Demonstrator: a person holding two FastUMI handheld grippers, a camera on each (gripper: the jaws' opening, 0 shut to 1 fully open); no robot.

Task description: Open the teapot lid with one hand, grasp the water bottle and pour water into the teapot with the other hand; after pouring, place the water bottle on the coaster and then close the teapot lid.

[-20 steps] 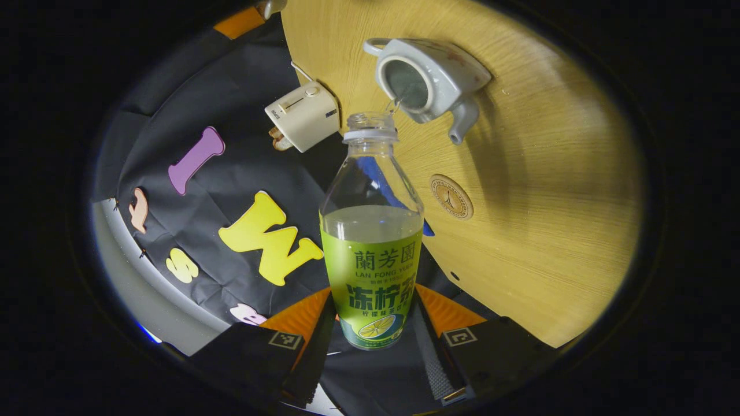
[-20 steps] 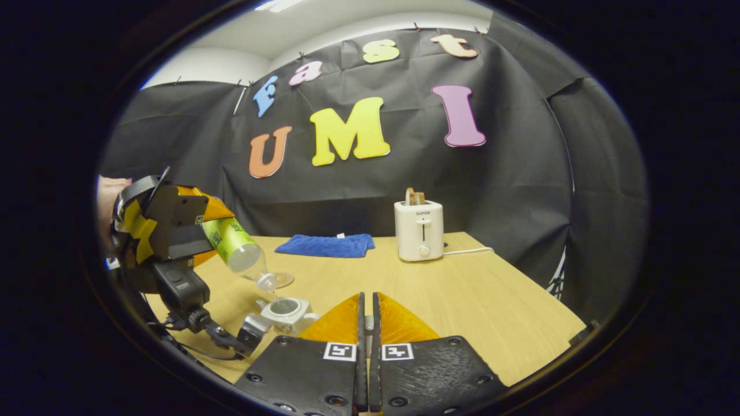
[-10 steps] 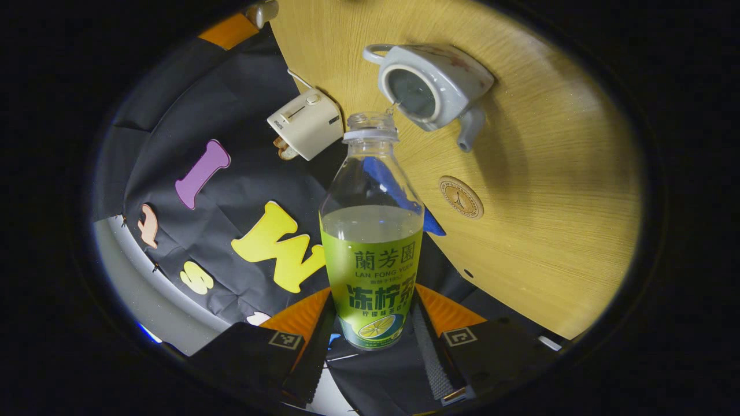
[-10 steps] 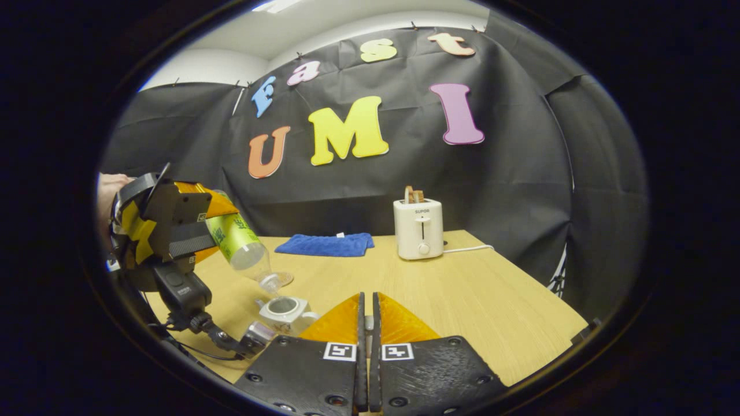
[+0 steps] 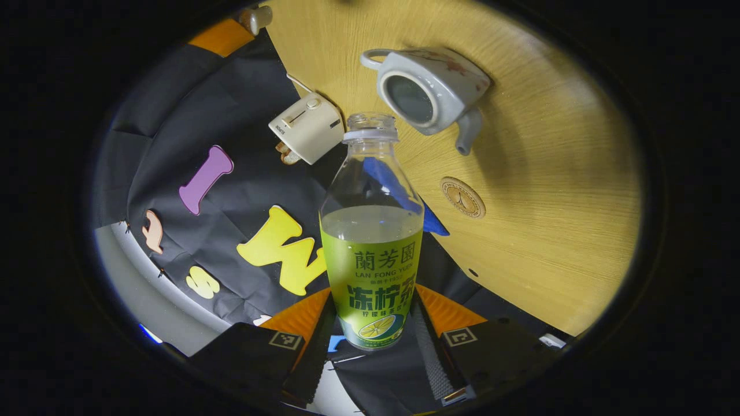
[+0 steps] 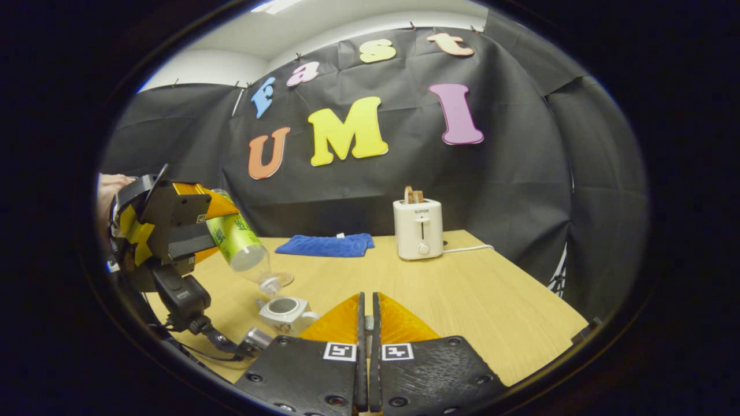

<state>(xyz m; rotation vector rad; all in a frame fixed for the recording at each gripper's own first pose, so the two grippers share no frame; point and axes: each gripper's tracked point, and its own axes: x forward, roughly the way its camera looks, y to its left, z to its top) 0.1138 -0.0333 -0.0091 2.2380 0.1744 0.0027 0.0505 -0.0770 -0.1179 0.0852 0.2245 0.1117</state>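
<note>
The water bottle [image 5: 371, 231], uncapped and about half full, is clamped at its labelled lower body between the two fingers of the left gripper [image 5: 373, 323], one finger pressing on each side. In the right gripper view the same bottle [image 6: 240, 245] is tilted with its open mouth pointing down toward the teapot [image 6: 283, 315], held in the air above the counter [image 6: 474, 300] by the left gripper [image 6: 173, 225]; part of a hand [image 6: 110, 188] shows behind that gripper. The bottle's mouth is just above and beside the teapot's opening, not touching it.

The teapot [image 5: 430, 86] stands on the counter [image 5: 549, 202] with its lid off, the round opening exposed, handle on one side and spout on the other. A lid knob [image 5: 254, 18] is visible at the top edge of the left gripper view, against an orange finger; how it is gripped cannot be told. The round coaster [image 5: 462, 197] lies flat on the counter near the teapot's spout, apart from it.

The right gripper [image 6: 366, 323] has its fingers drawn together with a narrow slit between them; whether the lid is between them cannot be told from its own view.

Farther back on the counter stand a white toaster [image 6: 418, 229] with a slice in its slot, and a folded blue cloth [image 6: 325, 244] to its left.
</note>
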